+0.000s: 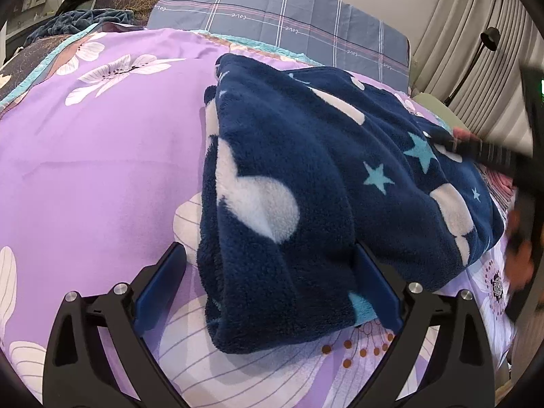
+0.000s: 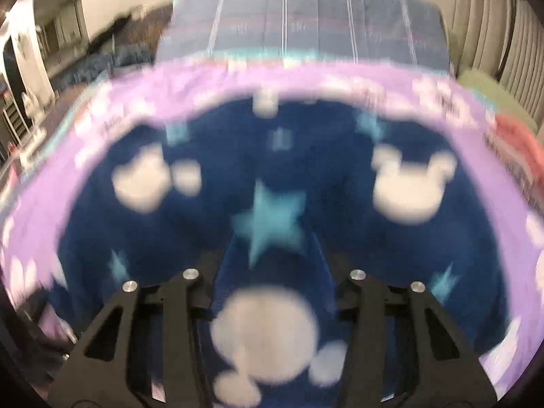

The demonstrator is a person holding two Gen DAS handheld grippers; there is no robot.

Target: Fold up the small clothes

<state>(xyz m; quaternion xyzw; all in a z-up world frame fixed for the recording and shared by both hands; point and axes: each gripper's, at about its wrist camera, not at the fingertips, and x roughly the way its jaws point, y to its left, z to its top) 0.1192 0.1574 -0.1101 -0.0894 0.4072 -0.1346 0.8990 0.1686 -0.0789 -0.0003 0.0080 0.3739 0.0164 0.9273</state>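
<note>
A navy fleece garment (image 1: 306, 187) with white mouse heads and light blue stars lies folded on the purple floral bedspread (image 1: 95, 156). My left gripper (image 1: 272, 265) is open, its blue fingers (image 1: 159, 278) on either side of the garment's near folded end. My right gripper shows blurred at the right edge of the left wrist view (image 1: 476, 148), lying on the garment's right part. In the right wrist view the garment (image 2: 272, 183) fills the frame, strongly blurred. My right gripper (image 2: 272, 244) is open over the fleece, its fingers apart.
A grey-blue checked pillow (image 1: 278, 20) lies at the head of the bed. Dark bedding and a blue blanket (image 1: 81, 20) are piled at the far left. Pleated curtains (image 1: 476, 17) and a black lamp (image 1: 489, 39) stand at the right. Pink cloth (image 2: 516, 142) lies at the bed's right edge.
</note>
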